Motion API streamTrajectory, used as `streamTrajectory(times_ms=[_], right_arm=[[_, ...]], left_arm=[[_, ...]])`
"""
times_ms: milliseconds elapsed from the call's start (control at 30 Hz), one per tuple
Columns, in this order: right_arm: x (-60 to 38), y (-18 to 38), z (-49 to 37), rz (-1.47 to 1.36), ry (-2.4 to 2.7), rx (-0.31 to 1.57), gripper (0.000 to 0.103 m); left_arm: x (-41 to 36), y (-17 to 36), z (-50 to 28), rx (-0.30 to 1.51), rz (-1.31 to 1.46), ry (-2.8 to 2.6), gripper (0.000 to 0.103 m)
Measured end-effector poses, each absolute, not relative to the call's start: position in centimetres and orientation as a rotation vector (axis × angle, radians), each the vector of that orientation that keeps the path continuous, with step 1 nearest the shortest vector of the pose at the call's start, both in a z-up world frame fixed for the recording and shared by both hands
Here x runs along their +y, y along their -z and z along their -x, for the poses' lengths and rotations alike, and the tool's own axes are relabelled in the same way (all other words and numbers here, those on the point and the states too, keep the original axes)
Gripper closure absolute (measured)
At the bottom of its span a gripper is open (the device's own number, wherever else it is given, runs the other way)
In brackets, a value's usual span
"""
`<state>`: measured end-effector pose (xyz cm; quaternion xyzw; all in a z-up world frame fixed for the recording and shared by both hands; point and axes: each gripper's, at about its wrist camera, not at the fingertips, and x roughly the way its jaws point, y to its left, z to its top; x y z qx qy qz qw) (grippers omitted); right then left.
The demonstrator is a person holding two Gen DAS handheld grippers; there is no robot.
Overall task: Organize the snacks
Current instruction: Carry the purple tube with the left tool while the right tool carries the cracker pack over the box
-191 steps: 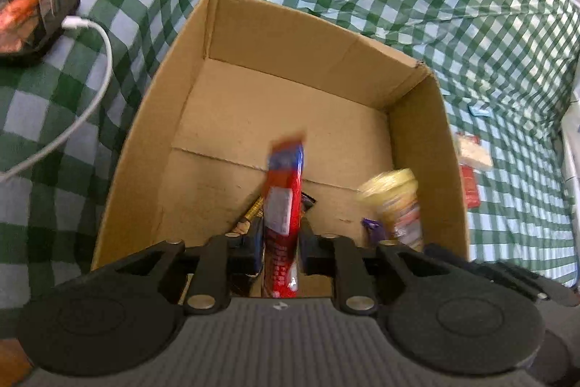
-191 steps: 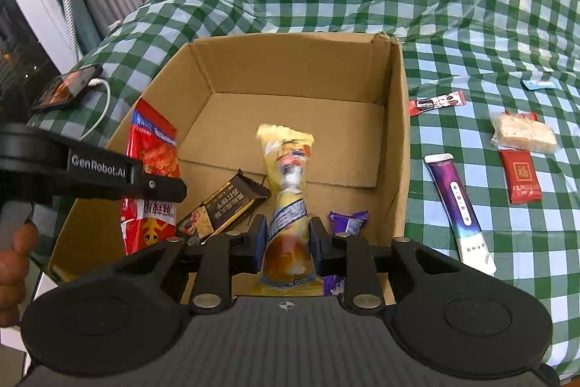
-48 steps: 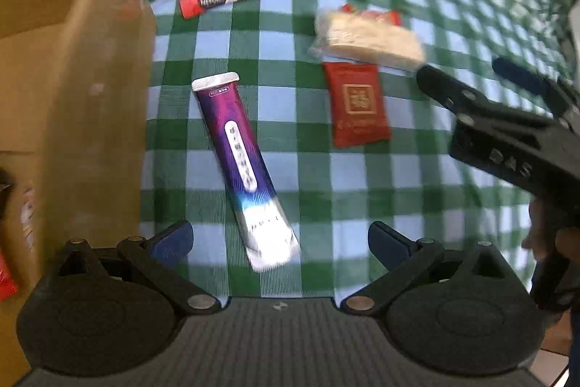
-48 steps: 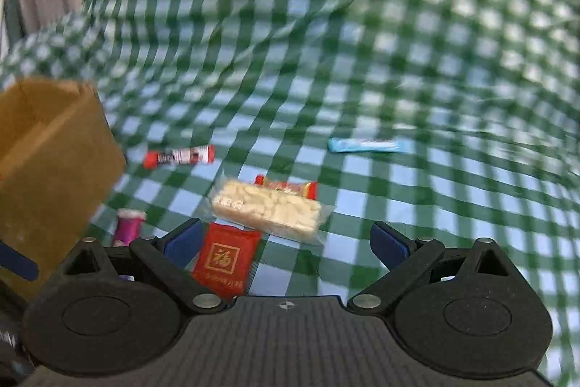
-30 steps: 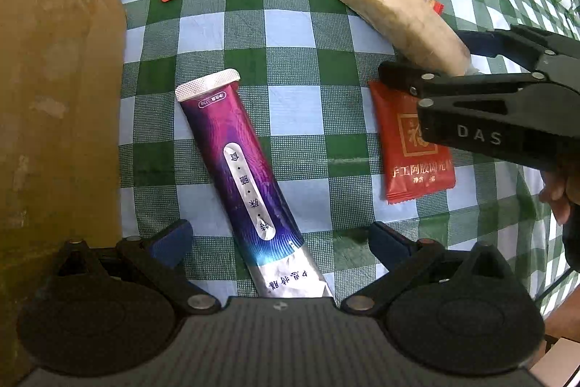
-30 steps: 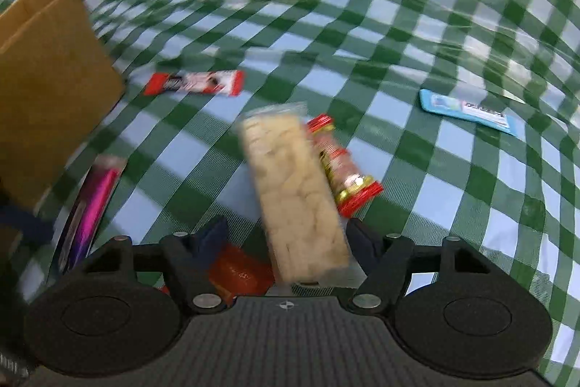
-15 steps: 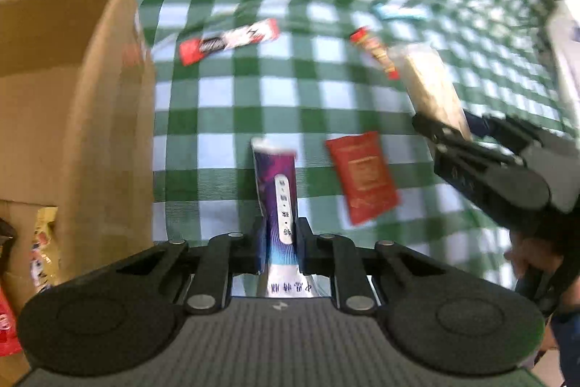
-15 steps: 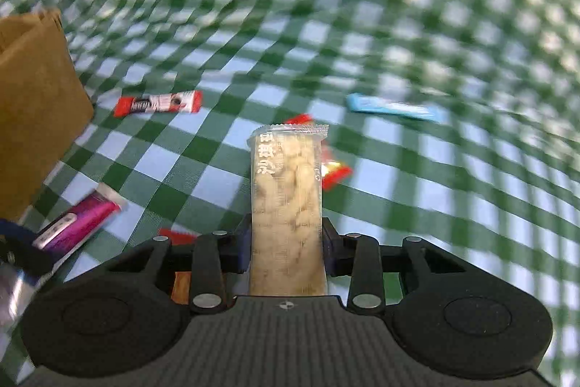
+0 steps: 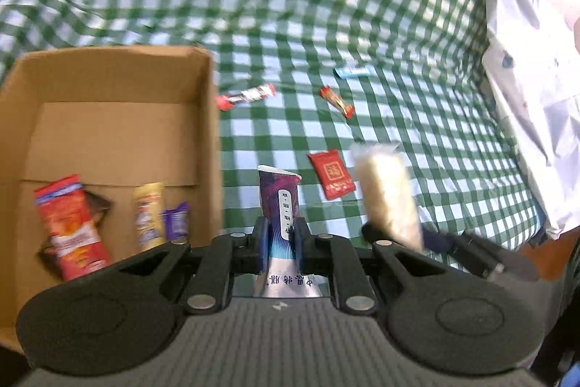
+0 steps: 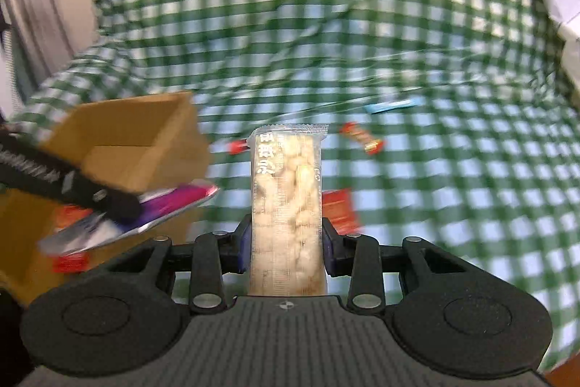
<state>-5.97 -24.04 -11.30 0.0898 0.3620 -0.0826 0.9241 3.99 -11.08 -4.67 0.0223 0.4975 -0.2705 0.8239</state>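
Observation:
My left gripper (image 9: pixel 279 243) is shut on a purple snack pouch (image 9: pixel 279 196), lifted off the green checked cloth just right of the cardboard box (image 9: pixel 108 68). My right gripper (image 10: pixel 286 245) is shut on a clear pack of pale puffed bars (image 10: pixel 286 191), held upright in the air. That pack (image 9: pixel 386 191) also shows at the right of the left wrist view. The purple pouch (image 10: pixel 170 205) appears at the left of the right wrist view beside the box (image 10: pixel 145 136). Inside the box lie a red bag (image 9: pixel 69 223), a yellow snack (image 9: pixel 146 216) and a small purple wrapper (image 9: pixel 175 220).
On the cloth lie a red flat packet (image 9: pixel 331 175), a red coffee stick (image 9: pixel 246 95), a small red candy bar (image 9: pixel 337 101) and a light blue packet (image 9: pixel 353 71). A white sheet (image 9: pixel 533 60) hangs along the right edge.
Both grippers closed on their snacks and rose from the cloth. They have swung left toward the box, whose inside is now in the left wrist view.

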Motion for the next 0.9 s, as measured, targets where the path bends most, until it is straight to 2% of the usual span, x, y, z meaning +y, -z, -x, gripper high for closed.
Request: streamTrajectory(times_ms=[200,533,900], right_arm=[[-15.6,9.0,7.4,-0.185,0.033,0.747,0.065],[-5.0,6.0,10.2,-0.097,-0.127,0.767,0.065],[-0.3,5.2,13.0,-0.027,-0.160,0.772,0.065]], left_arm=[[-2.9,1.5,-1.8,0.994,-0.002,0.498,0.087],[7.8,0.2,1.7,0.962,0.094,0.402,0.087],[12.1,-0.1,4.2,0.927,0.132,0.377,0.087]])
